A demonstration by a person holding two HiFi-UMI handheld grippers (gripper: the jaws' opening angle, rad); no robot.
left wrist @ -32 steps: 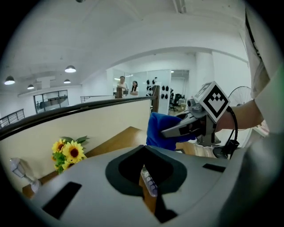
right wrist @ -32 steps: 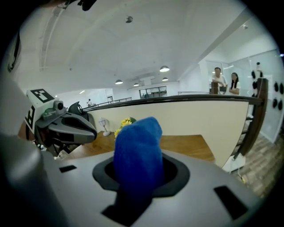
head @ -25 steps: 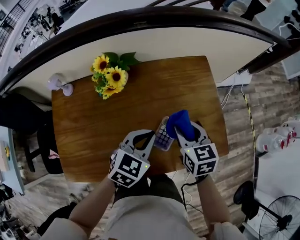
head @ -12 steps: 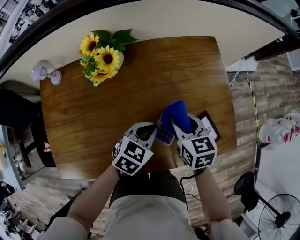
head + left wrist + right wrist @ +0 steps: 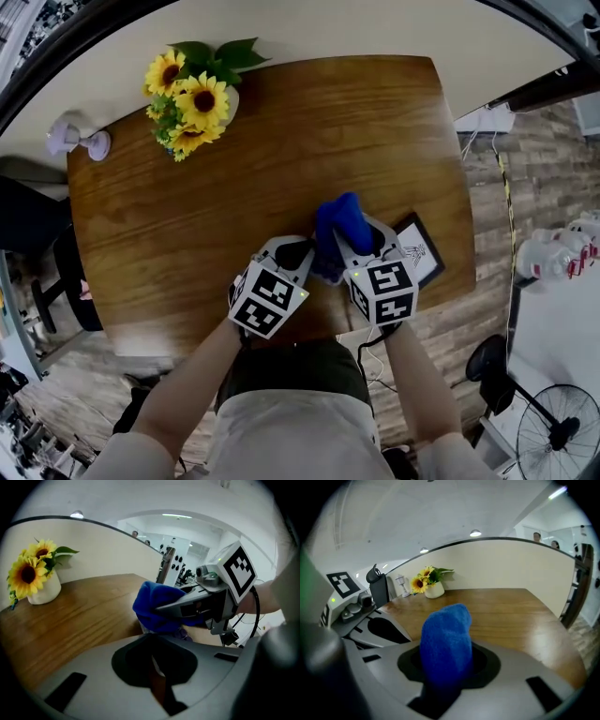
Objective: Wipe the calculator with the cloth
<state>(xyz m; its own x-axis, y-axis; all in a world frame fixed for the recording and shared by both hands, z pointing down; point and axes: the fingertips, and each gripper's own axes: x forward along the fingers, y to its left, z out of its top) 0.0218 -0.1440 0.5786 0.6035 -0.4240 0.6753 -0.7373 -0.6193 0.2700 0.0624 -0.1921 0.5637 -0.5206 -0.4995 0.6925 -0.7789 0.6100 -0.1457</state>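
Note:
A blue cloth (image 5: pixel 336 225) bulges out of my right gripper (image 5: pixel 354 234), which is shut on it. In the right gripper view the cloth (image 5: pixel 446 639) stands up from between the jaws. The cloth lies over the calculator, so in the left gripper view only a bit of its pale purple keys (image 5: pixel 183 633) shows under the blue bundle (image 5: pixel 154 606). My left gripper (image 5: pixel 298 251) sits right beside it on the left, shut on the calculator's near edge. Both grippers hover close together over the front of the wooden table (image 5: pixel 187 234).
A white vase of sunflowers (image 5: pixel 187 98) stands at the table's back left, with a small pale object (image 5: pixel 70 139) at the left corner. A black-framed card (image 5: pixel 419 248) lies by the right front edge. Beyond the table to the right are floor cables and a fan (image 5: pixel 562 431).
The cloth has come down and left over the calculator, hiding the keys that showed before. The two grippers have drawn closer together. The head camera's view has shifted.

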